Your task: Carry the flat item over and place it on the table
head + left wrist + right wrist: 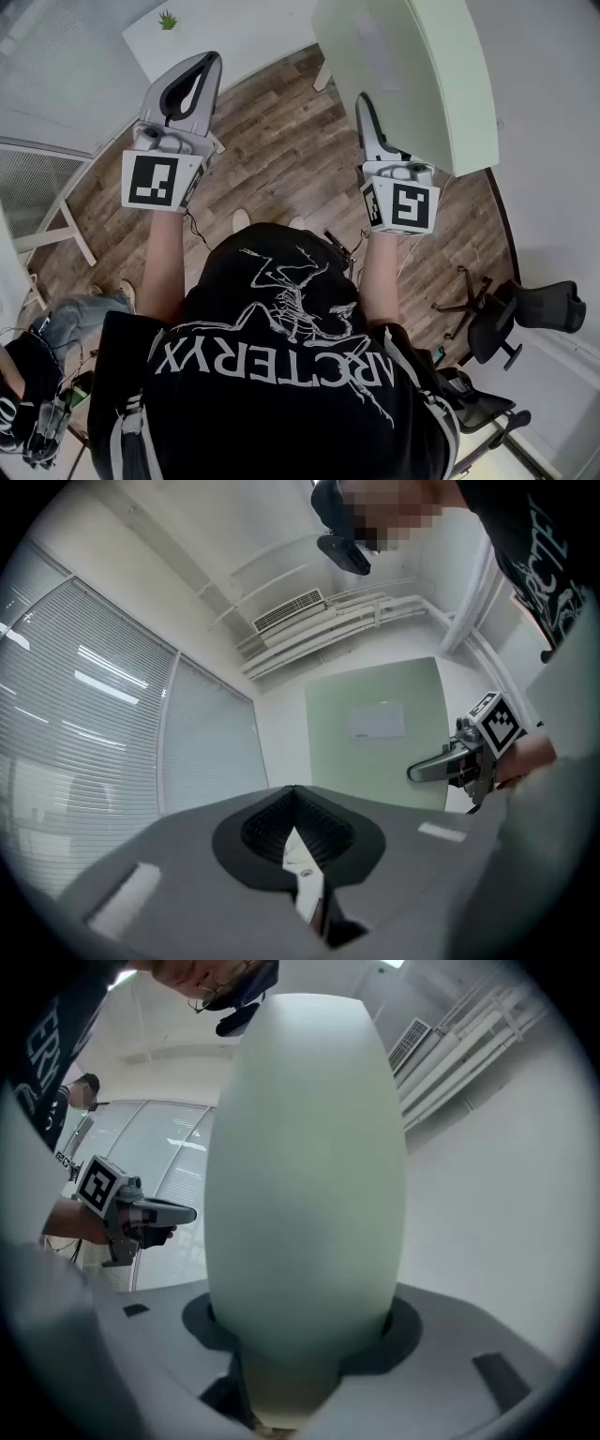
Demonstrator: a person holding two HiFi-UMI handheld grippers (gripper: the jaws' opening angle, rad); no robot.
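The pale green flat board (412, 66) is hanging in the air above the wooden floor (272, 150), clear of any surface. The right gripper (364, 108) is clamping it by one edge, both jaws pressing on the panel, which is rising straight up out of them and filling most of the right gripper view. In the left gripper view, a white label (377, 722) is showing on the board's face. The left gripper (208, 61) is hovering well apart from the board at about the same height, its jaws closed together with nothing between them. A white table (244, 33) is standing beyond both grippers with a small green plant (168, 20) near its far corner. A black office chair (525, 314) is sitting on the floor at the person's right.
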